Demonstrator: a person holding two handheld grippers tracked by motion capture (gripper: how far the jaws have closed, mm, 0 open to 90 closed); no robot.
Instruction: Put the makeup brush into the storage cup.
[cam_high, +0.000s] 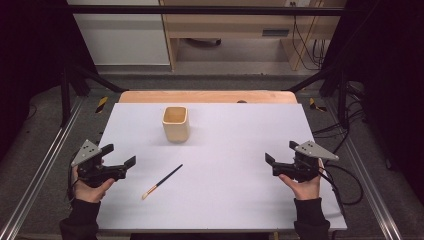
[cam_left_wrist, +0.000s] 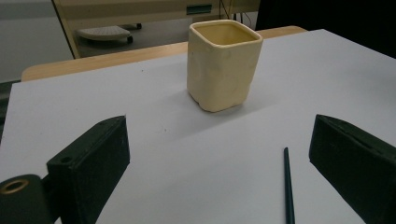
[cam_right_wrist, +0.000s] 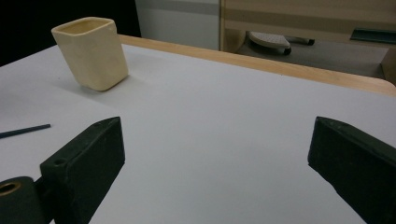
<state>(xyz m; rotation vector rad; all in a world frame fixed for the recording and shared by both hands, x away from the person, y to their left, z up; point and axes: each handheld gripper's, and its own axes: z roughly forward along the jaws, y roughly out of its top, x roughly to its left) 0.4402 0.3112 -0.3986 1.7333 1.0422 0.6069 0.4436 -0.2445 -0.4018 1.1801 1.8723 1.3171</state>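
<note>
A cream square cup (cam_high: 175, 124) stands upright on the white table sheet (cam_high: 225, 150), toward the back left of centre. It also appears as the cup (cam_left_wrist: 223, 64) and the cup (cam_right_wrist: 91, 52) in the gripper views. A thin dark paintbrush (cam_high: 162, 181) with a pale tip lies flat in front of the cup; its handle end (cam_left_wrist: 288, 186) sits between the left jaws' line of sight, and its handle end (cam_right_wrist: 24, 131) lies at the left edge of the right gripper view. My left gripper (cam_high: 120, 156) is open at the sheet's left edge. My right gripper (cam_high: 279, 152) is open near the right edge, with nothing between its jaws.
A wooden table edge (cam_high: 207, 96) runs along the back of the sheet. Black frame bars (cam_high: 65, 85) stand at the back corners. Cables (cam_high: 345, 185) trail off the right side. Wooden furniture (cam_high: 240, 25) stands beyond the table.
</note>
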